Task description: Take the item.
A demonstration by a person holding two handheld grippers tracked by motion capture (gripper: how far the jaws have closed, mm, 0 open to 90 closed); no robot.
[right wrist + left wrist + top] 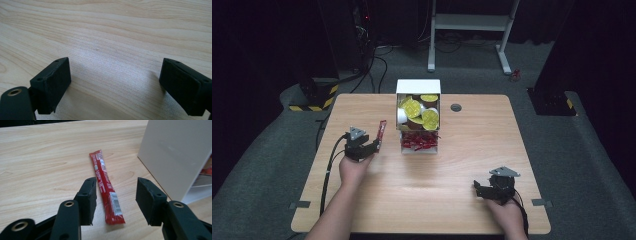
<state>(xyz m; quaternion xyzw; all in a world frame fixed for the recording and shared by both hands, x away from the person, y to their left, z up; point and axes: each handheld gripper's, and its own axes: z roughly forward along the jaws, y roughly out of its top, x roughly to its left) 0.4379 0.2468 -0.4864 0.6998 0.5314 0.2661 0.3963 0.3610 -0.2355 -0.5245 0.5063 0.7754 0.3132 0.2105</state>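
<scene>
Progress is something I am only guessing at, since nobody has given me a task. My left tool (116, 202) is hanging released over a red stick sachet (106, 187), the jaws spread to either side of it and not gripping; the sachet is lying flat on the worktop (40, 162) at the centre of the left gripper view, just beside the white wall of the organizer box (172, 155). In the high view that sachet (382, 135) is sitting left of centre, beside the box (418, 86), whose upper compartment is holding gold-lidded pods (422, 112) and whose lower one is holding more red sachets (419, 141). I am judging that this sachet either belongs in that lower compartment or has been taken from it; I cannot tell which. My right tool (115, 85), at the lower right of the high view, is idling released over bare wood.
</scene>
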